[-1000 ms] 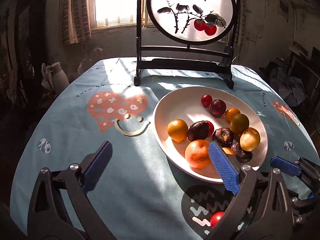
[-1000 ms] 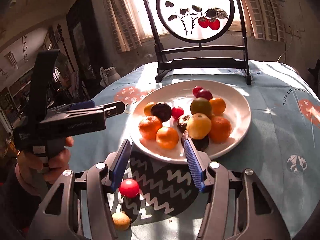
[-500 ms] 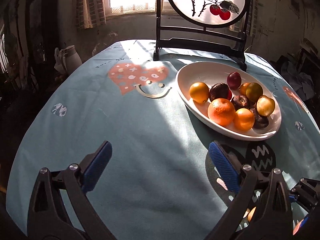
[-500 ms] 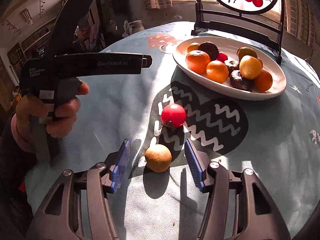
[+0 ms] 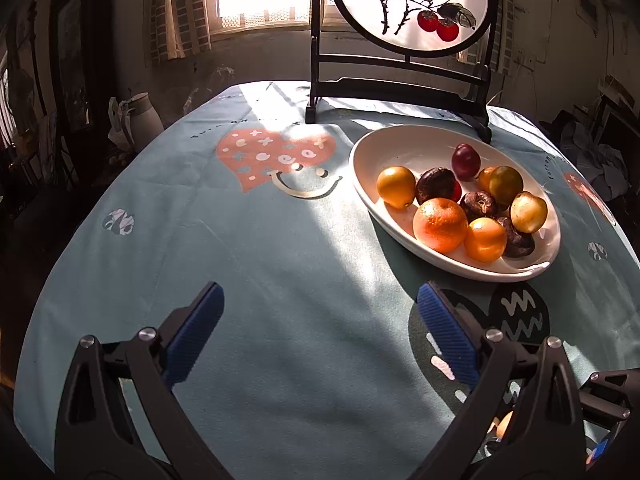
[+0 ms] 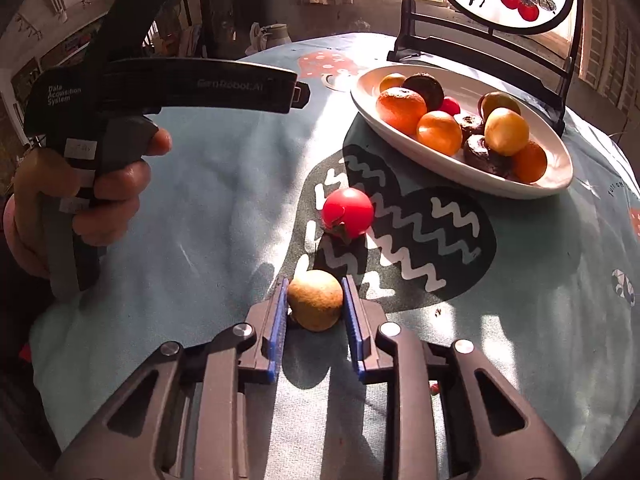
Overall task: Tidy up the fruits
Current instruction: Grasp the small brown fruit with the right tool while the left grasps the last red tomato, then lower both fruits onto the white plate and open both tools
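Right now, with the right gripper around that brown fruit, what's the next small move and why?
Probably lift it. The right gripper has its pads against both sides of the brown fruit, which still sits on the tablecloth, and the plate lies ahead.

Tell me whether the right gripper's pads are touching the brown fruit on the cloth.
Touching. In the right wrist view both blue pads of the right gripper press the sides of the brown fruit, with no gap showing.
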`<state>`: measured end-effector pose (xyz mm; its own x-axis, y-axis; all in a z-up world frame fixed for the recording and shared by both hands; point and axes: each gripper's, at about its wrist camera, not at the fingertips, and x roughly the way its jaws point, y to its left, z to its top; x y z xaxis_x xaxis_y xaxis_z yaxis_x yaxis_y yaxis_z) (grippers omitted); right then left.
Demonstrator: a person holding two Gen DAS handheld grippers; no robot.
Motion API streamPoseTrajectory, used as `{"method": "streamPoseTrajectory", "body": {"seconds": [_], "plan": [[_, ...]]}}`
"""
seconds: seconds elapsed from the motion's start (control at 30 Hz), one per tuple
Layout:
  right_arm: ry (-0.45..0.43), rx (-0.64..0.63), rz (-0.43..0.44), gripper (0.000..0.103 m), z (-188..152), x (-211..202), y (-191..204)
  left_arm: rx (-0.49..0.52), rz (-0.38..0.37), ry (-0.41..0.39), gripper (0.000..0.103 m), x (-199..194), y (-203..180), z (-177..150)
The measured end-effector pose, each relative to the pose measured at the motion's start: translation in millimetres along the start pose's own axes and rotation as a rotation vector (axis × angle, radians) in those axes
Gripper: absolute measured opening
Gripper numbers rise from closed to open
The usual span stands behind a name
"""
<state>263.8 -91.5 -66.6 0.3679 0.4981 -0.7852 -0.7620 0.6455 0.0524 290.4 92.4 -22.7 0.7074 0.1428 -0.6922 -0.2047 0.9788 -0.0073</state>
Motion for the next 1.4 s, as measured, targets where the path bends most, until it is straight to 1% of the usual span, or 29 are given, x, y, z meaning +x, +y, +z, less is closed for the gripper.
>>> {"method": "streamPoseTrajectory", "body": {"seconds": [0.07, 0.1, 0.13, 0.2, 0.3, 0.37, 0.4, 0.43, 0.47, 0.53, 0.57, 0.6, 0.63, 0.7, 0.8, 0.87, 1.07, 1.17, 1.3, 1.4], "plan": [[-0.037, 0.057, 0.03, 0.027, 1.8, -8.0, -10.0, -0.001, -0.005, 0.002, 0.099, -0.2, -0.3, -0.1], [-0.072, 0.106, 0.042, 0.027, 3.8, -14.1, -19.3, 0.0, -0.017, 0.002, 0.099, -0.5, -1.0, -0.7], [-0.11, 0.153, 0.037, 0.027, 5.0, -21.0, -28.1, 0.005, -0.032, 0.001, 0.099, -1.3, -2.9, -1.4], [-0.185, 0.234, -0.004, 0.027, 5.0, -35.6, -45.4, 0.04, -0.061, 0.001, 0.099, -3.0, -11.6, -4.6], [-0.274, 0.359, -0.026, 0.027, 1.6, -54.5, -70.6, 0.145, -0.121, 0.005, 0.099, -6.9, -33.9, -13.0], [-0.301, 0.415, -0.026, 0.027, -0.8, -62.6, -82.9, 0.223, -0.17, 0.009, 0.098, -10.0, -50.5, -20.5], [-0.31, 0.433, -0.03, 0.027, -2.4, -65.8, -86.5, 0.259, -0.183, 0.006, 0.098, -11.8, -57.9, -24.7], [-0.319, 0.448, -0.039, 0.027, -3.8, -68.6, -89.8, 0.299, -0.194, 0.005, 0.093, -13.3, -65.4, -29.0], [-0.325, 0.458, -0.044, 0.027, -5.5, -71.4, -92.1, 0.336, -0.207, 0.008, 0.09, -14.1, -72.4, -33.1], [-0.328, 0.471, -0.048, 0.027, -7.7, -72.3, -94.3, 0.386, -0.228, 0.026, 0.07, -13.3, -82.5, -39.5], [-0.326, 0.473, -0.046, 0.027, -8.1, -72.1, -94.7, 0.399, -0.24, 0.041, 0.066, -11.7, -85.5, -41.6], [-0.323, 0.471, -0.043, 0.027, -8.2, -72.2, -94.3, 0.409, -0.249, 0.053, 0.058, -9.7, -87.8, -42.8], [-0.32, 0.47, -0.04, 0.027, -8.1, -71.9, -95.1, 0.416, -0.252, 0.061, 0.055, -8.0, -89.1, -44.0], [-0.313, 0.468, -0.037, 0.027, -8.1, -70.3, -94.5, 0.422, -0.254, 0.071, 0.055, -5.3, -90.4, -44.7], [-0.309, 0.466, -0.036, 0.027, -8.2, -69.5, -93.2, 0.432, -0.266, 0.082, 0.049, -2.8, -92.9, -44.9], [-0.309, 0.464, -0.036, 0.027, -8.1, -69.7, -92.4, 0.44, -0.271, 0.087, 0.049, -1.9, -95.5, -45.6], [-0.308, 0.46, -0.03, 0.027, -7.5, -69.5, -90.8, 0.455, -0.259, 0.111, 0.043, 4.7, -102.1, -49.0], [-0.306, 0.461, -0.029, 0.027, -7.8, -69.5, -90.7, 0.453, -0.275, 0.117, 0.036, 4.1, -102.8, -49.9], [-0.307, 0.46, -0.029, 0.027, -8.1, -69.5, -91.0, 0.465, -0.268, 0.108, 0.032, 2.1, -105.2, -52.2], [-0.3, 0.461, -0.027, 0.027, -8.2, -67.9, -90.8, 0.473, -0.266, 0.102, 0.031, 0.1, -106.2, -53.1]]}}
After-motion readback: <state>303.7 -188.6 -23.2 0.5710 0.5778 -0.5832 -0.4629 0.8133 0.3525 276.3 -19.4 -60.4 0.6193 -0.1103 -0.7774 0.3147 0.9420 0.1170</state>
